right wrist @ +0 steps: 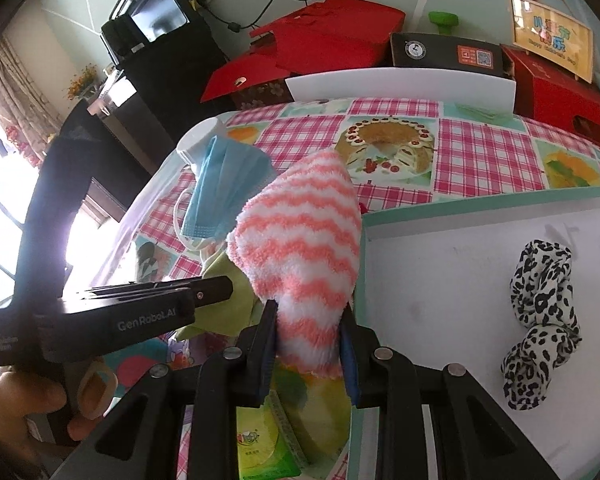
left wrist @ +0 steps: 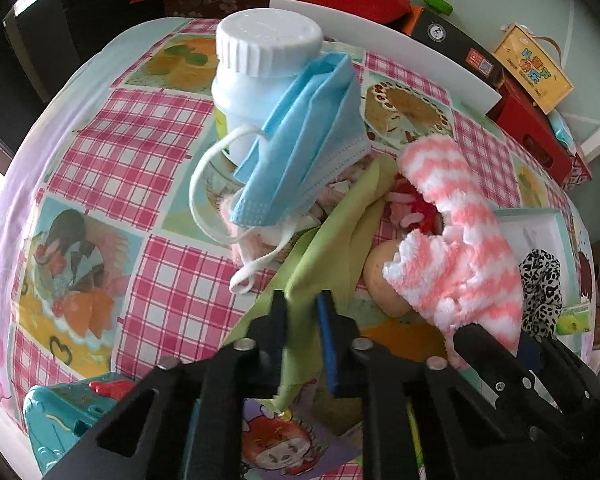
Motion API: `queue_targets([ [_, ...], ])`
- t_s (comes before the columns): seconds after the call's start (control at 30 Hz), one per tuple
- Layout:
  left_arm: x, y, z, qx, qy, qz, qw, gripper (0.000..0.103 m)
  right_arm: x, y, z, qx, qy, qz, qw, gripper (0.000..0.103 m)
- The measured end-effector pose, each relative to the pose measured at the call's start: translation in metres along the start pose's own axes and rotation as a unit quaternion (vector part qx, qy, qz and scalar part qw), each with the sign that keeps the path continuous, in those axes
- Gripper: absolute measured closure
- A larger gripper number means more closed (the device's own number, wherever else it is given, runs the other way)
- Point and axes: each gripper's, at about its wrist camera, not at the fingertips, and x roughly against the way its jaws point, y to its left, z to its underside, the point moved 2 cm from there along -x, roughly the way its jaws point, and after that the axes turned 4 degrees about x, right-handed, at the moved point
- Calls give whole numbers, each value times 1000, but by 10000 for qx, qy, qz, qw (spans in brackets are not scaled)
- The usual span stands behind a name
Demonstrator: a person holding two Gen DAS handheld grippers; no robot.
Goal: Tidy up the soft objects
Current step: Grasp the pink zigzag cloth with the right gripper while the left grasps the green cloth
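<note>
Progress is judged early: one leopard-print fabric scrunchie [right wrist: 540, 320] is lodged in the teal-rimmed white tray [right wrist: 480, 194], the fluffy pink-and-white striped sock [right wrist: 300, 248] is gripped by the right gripper [right wrist: 309, 334] beside it, the thin green cloth [left wrist: 320, 256] is pinched by the left gripper [left wrist: 303, 308], and the blue pleated face mask [left wrist: 300, 140] is left on the surface.

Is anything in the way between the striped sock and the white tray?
Nothing visible. The right gripper holds the sock right beside the tray's rim; only the leopard scrunchie lies inside, far over.
</note>
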Motion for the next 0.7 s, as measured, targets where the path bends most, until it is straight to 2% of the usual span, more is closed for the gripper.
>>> queue_targets([
  [0.13, 0, -5, 1, -86, -53, 77, 9999, 96, 1, -1, 0, -29, -11, -11, 10000, 73],
  [0.43, 8, -11, -2, -126, -221, 257, 9993, 97, 4, -2, 0, -51, -51, -54, 10000, 73],
  [0.57, 18, -9, -3, -84, -343, 474, 9983, 98, 9, -1, -1, -33, -141, -94, 9999, 73],
  [0.7, 37, -11, -6, -41, -628, 748, 9952, 98, 20, 2, -4, -8, -317, -164, 9994, 73],
])
